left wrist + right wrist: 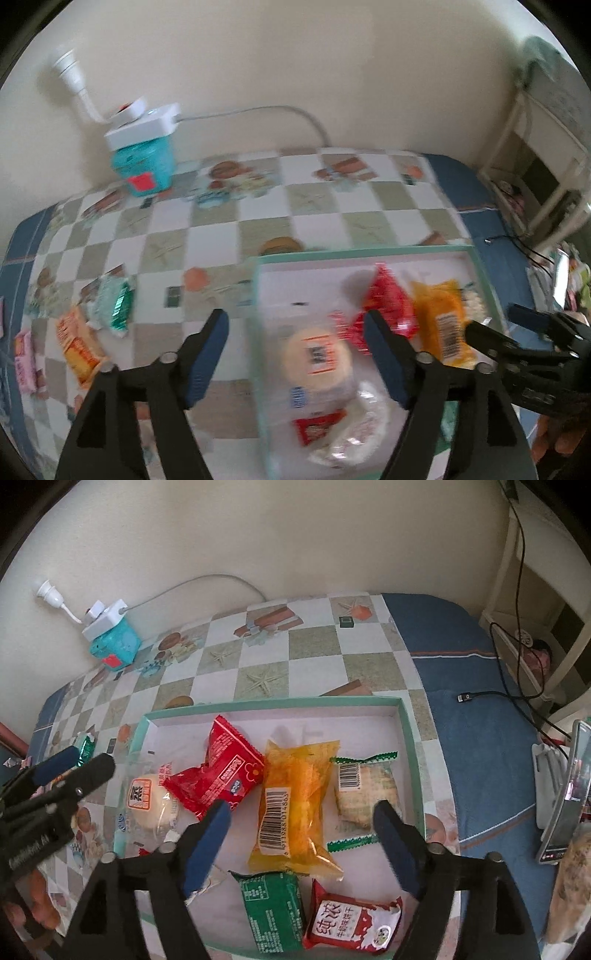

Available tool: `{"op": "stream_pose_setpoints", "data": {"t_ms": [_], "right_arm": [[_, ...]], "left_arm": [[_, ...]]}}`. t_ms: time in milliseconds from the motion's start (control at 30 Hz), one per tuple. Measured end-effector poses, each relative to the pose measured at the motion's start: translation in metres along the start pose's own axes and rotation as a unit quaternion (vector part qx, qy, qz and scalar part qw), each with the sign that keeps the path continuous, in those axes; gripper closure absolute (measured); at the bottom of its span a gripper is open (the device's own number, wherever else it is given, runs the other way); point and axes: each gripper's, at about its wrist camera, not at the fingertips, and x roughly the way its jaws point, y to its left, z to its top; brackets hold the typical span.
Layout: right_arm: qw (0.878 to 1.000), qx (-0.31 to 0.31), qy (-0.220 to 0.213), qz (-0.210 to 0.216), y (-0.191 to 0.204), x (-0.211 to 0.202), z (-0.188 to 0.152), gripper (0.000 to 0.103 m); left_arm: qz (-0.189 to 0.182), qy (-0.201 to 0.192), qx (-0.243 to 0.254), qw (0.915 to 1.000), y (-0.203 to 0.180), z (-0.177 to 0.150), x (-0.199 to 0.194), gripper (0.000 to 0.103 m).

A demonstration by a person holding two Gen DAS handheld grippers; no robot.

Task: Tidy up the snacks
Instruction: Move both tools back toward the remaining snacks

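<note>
- My left tongs (295, 328) stand wide apart with nothing between the pads, poised over the left rim of the tray (369, 253) on the checked desk (332, 206).
- My right tongs (301, 821) are spread wide too, gripping nothing, above the yellow packet (295, 805), which lies flat in the tray.
- In the tray I see a round bun in clear wrap (153, 806), a red packet (218, 771) partly on it, a pale cracker packet (365, 794) with green ends, a green packet (273, 908) and a red-and-white packet (351, 923).
- Outside the tray, left on the desk, lie a green-foil snack (114, 302), an orange packet (79, 345) and a pink packet (26, 362).
- A teal box (146, 164) stands by the wall.
</note>
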Motion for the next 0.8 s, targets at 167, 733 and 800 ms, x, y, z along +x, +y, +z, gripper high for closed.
{"op": "stream_pose_setpoints", "data": {"t_ms": [167,733,800], "right_arm": [[1.0,-0.003,0.0,-0.002,0.011,-0.003,-0.004,0.0],[0.999,-0.033,-0.01,0.014,0.088,-0.028,-0.011,0.0],[0.999,-0.036,-0.017,0.015,0.102,-0.03,-0.011,0.0]], "left_arm": [[0.048,0.015,-0.029,0.9983,0.041,-0.003,0.001,0.011],[0.126,-0.025,-0.158,0.979,0.195,-0.031,-0.055,0.001],[0.134,-0.035,-0.174,0.975,0.211,-0.035,-0.065,0.001]]}}
